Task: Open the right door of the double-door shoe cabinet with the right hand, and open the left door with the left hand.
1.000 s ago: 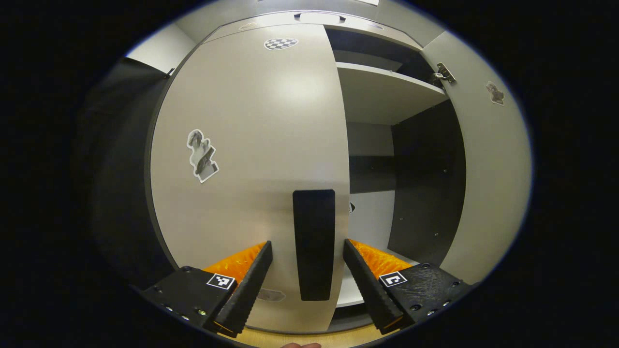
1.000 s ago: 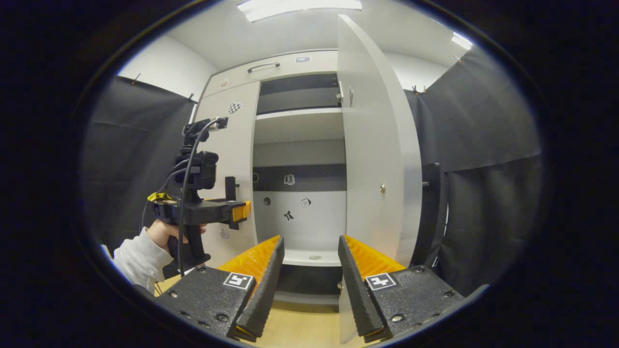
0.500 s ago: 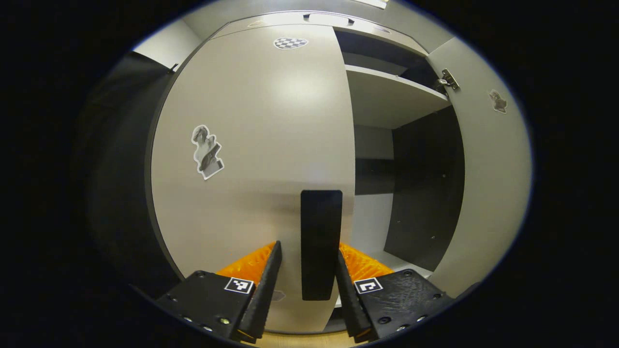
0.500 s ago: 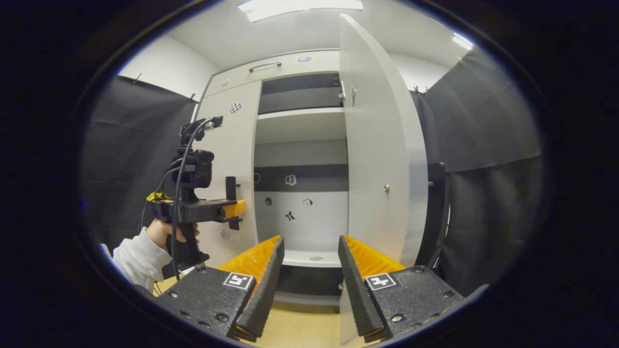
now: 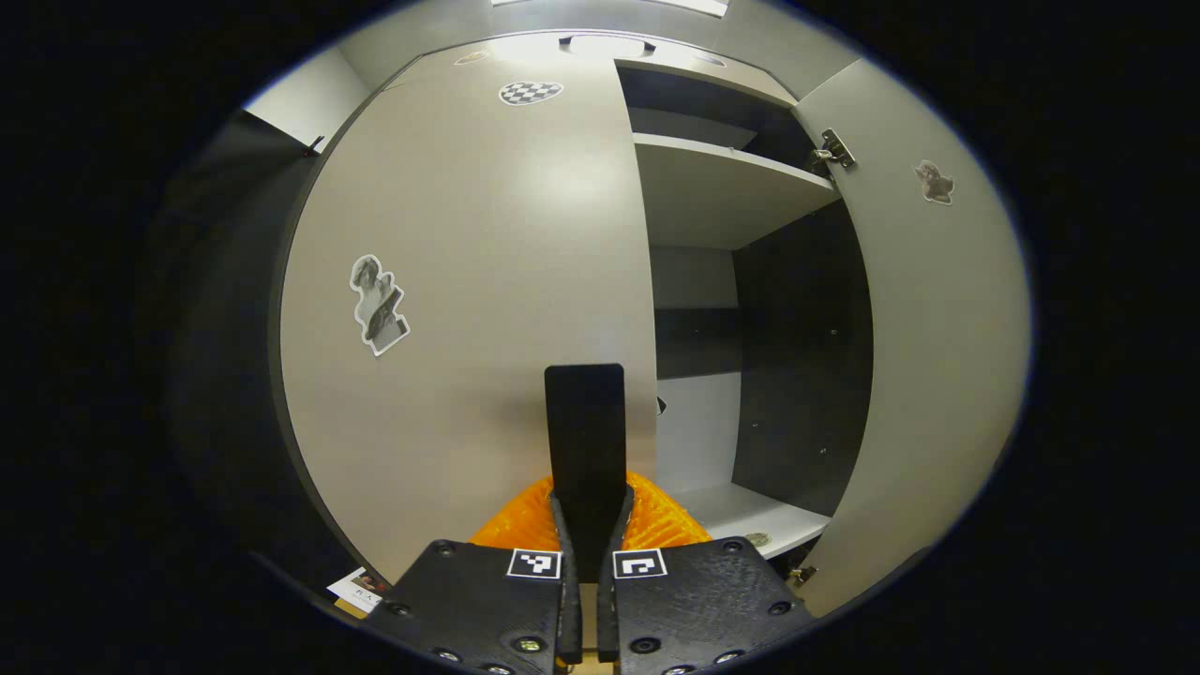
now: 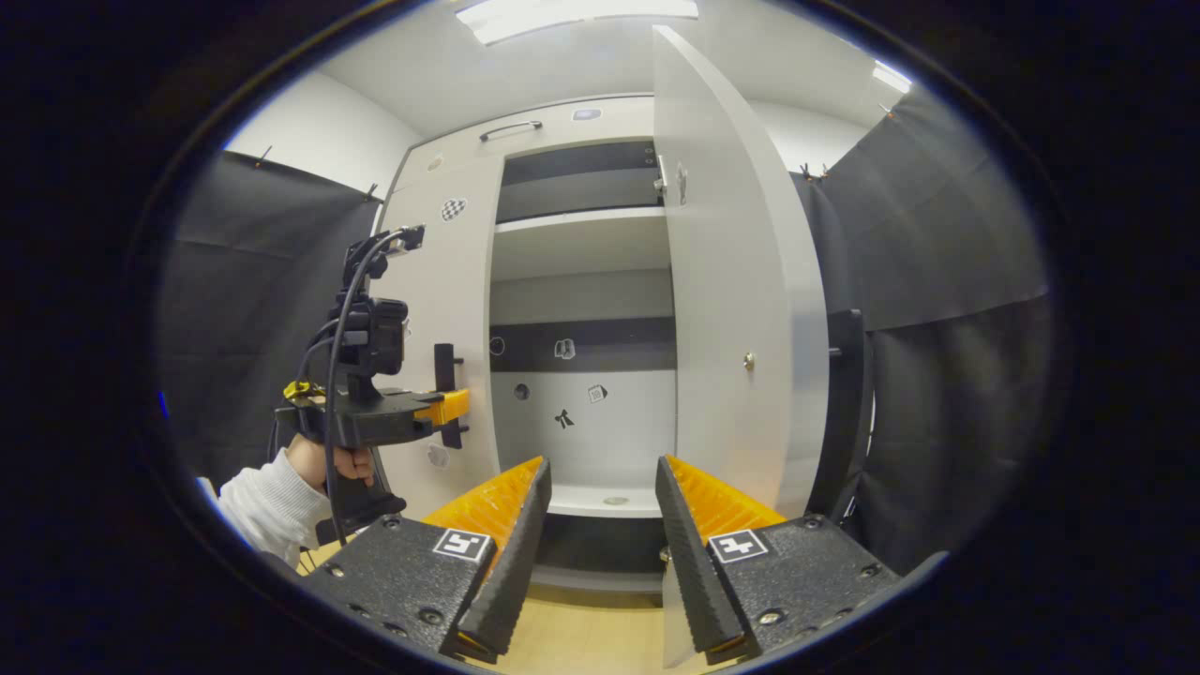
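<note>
Floor [image 6: 581,637] pale wood; left gripper [image 5: 588,525] fingers clamp left door handle [image 5: 585,431]; right gripper [image 6: 592,553] fingers apart, empty.

- Left gripper view looks from very near, straight at the closed pale-grey left cabinet door [image 5: 487,281].
- Right gripper view stands farther back, facing the open cabinet front.
- Both share that door [image 6: 448,309] and the pale inner shelf [image 5: 722,192] [image 6: 581,239].

Left gripper [image 6: 457,410]: black pistol-grip body, boxy black camera block on top, black cable looping up its side, small yellow tag at rear. Hand [image 6: 330,462] in white knit sleeve [image 6: 265,503]. Right gripper [image 6: 592,553]: textured black finger mounts, silver screws, square black-and-white markers.
</note>
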Available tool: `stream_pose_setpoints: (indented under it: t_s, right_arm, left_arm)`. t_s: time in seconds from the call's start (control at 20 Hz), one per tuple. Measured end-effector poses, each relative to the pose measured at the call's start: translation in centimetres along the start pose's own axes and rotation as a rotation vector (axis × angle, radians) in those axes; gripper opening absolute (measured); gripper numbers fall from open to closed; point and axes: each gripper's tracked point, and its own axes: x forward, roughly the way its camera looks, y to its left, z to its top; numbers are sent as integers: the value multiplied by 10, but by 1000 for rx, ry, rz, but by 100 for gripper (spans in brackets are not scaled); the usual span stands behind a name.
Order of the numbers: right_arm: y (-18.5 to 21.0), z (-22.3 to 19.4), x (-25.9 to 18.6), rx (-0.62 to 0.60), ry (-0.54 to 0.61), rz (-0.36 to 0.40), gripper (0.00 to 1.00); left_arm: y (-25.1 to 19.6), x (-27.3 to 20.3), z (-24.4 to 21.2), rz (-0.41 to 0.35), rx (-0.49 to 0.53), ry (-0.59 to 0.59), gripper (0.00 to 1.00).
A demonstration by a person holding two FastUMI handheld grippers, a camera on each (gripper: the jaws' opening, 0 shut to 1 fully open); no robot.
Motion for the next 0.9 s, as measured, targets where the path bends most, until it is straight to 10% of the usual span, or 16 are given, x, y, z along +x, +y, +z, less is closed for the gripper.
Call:
stream_pose_setpoints:
  t_s: [0.9]
  right_arm:
    - [15, -1, -12, 9, -8, 23, 71]
  left_arm:
    - [68, -154, -2, 7, 46, 18, 5]
